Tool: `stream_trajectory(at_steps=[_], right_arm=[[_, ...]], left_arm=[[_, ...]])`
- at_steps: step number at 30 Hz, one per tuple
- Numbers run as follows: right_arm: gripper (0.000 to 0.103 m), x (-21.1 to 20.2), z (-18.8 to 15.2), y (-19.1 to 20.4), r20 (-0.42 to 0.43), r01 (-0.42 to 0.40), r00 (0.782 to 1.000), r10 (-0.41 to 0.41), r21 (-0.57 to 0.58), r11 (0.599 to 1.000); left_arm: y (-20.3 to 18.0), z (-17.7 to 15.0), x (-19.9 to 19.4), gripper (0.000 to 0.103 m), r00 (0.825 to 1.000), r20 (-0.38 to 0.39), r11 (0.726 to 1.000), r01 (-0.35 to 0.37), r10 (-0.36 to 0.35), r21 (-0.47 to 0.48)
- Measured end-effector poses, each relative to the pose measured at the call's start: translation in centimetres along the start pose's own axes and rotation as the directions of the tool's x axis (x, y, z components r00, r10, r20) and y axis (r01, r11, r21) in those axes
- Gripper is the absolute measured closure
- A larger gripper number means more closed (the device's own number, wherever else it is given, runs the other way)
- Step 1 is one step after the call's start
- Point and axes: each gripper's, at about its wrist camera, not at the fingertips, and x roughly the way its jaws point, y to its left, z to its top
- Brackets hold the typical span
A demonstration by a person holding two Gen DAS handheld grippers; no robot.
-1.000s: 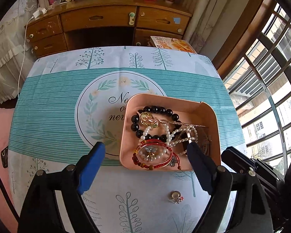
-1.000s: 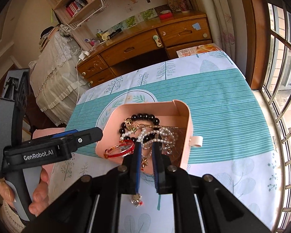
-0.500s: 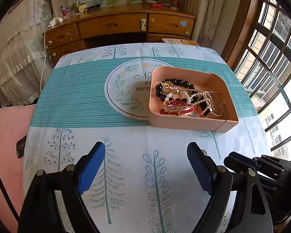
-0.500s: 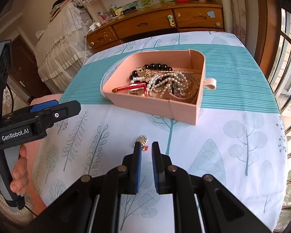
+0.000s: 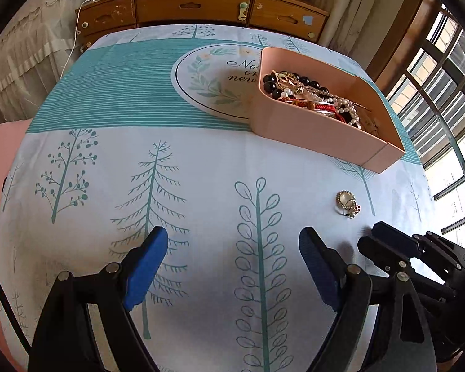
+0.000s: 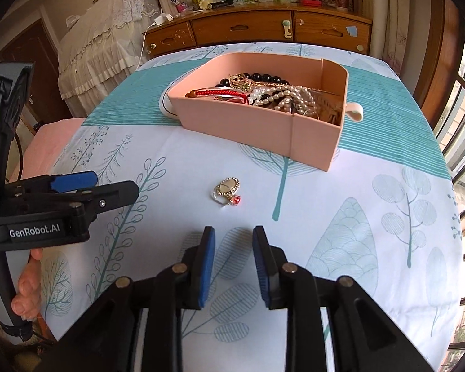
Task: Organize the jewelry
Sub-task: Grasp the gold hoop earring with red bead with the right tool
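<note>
A pink tray point(image 5: 313, 138) point(image 6: 248, 124) holds black beads, pearls, a red bracelet and gold pieces. A small gold ring with a red charm point(image 5: 347, 203) point(image 6: 227, 190) lies loose on the tablecloth in front of the tray. My left gripper point(image 5: 232, 248) is open wide and empty, low over the cloth to the left of the ring; it also shows in the right wrist view point(image 6: 86, 186). My right gripper point(image 6: 234, 241) is partly open and empty, just short of the ring; it also shows in the left wrist view point(image 5: 387, 238).
The table wears a white and teal cloth with tree prints point(image 5: 139, 99). A wooden desk with drawers point(image 6: 257, 31) stands behind it. Barred windows point(image 5: 443, 93) lie to the right, a lace-covered bed point(image 6: 102, 46) to the left.
Both grippers pulled back from the tray toward the near edge and dropped lower. The right gripper's jaws went from nearly shut to partly open. The ring lies where it was.
</note>
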Motion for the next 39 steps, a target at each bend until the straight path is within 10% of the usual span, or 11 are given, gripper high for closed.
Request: stream_trajectory(at_steps=[39], right_arm=[[0.09,-0.1,0.0,0.8,0.071,-0.006,0.997,0.014,-0.104,0.995]], left_arm=[[-1.2,-0.2,1.0,0.017,1.0,0.012,0.998,-0.005,0.004,0.063]])
